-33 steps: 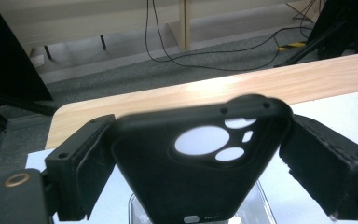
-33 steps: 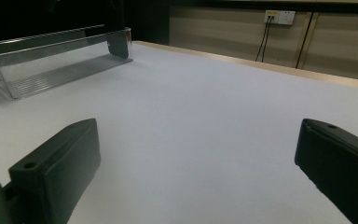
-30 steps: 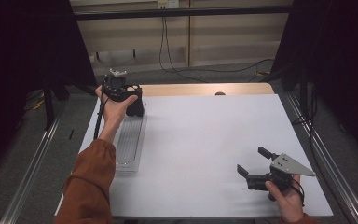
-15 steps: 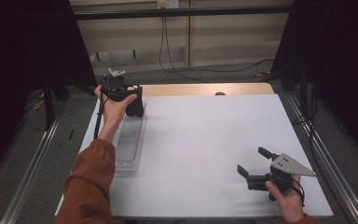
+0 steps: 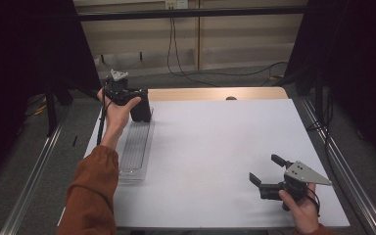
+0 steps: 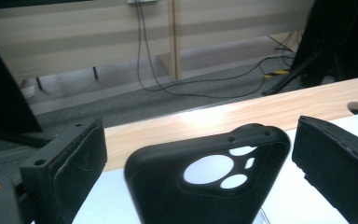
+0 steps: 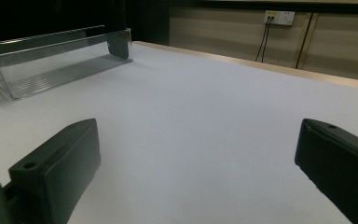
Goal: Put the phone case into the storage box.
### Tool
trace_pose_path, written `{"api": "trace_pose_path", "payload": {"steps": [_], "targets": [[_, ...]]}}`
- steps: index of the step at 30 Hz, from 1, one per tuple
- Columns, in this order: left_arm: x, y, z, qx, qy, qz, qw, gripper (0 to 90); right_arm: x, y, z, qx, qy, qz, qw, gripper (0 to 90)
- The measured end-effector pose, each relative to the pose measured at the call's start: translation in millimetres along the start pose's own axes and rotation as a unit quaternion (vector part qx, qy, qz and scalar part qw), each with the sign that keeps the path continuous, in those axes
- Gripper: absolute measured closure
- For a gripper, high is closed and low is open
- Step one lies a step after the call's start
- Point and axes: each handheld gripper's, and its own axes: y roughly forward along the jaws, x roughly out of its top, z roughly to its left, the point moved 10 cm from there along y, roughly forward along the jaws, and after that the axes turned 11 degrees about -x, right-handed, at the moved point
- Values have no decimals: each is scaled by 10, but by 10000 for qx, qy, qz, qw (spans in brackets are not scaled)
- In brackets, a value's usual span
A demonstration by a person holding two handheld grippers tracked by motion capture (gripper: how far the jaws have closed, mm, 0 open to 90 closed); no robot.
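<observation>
While the white table (image 5: 215, 147) lay bare from its middle out to the 3 o'clock edge, one clear tray (image 5: 136, 147) ran along the 9 o'clock edge. One black phone case (image 6: 205, 182) stood between the spread jaws of the left gripper (image 5: 139, 105), untouched, at 11 o'clock. At 5 o'clock, the right gripper (image 5: 269, 172) gaped wide, empty.

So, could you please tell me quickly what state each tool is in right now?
Left tool: open, jaws on either side of a black phone case, not clamped on it.
Right tool: open, holding nothing.
</observation>
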Motion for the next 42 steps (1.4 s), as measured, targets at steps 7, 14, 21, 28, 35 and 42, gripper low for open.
{"api": "trace_pose_path", "payload": {"steps": [7, 14, 21, 28, 35, 42], "targets": [[59, -19, -29, -154, -23, -194, 9997, 33, 0, -1, -1, -2, -5, 2, 10000, 0], [135, -65, -7, -127, 106, -419, 9990, 33, 2, -3, -3, -6, -13, -6, 10000, 0], [205, -109, -34, -217, 254, -616, 9975, 33, 3, -2, -4, -7, -13, -9, 10000, 0], [283, -181, -117, -563, 236, -874, 9943, 15, 1, -1, 0, 1, 1, -9, 10000, 0], [290, -246, -184, -767, 357, -992, 9915, 13, 2, -3, -14, -1, 28, -36, 10000, 0], [266, -277, -184, -851, 260, -1064, 9903, 12, -9, -3, -40, -7, 30, -39, 10000, 0]]}}
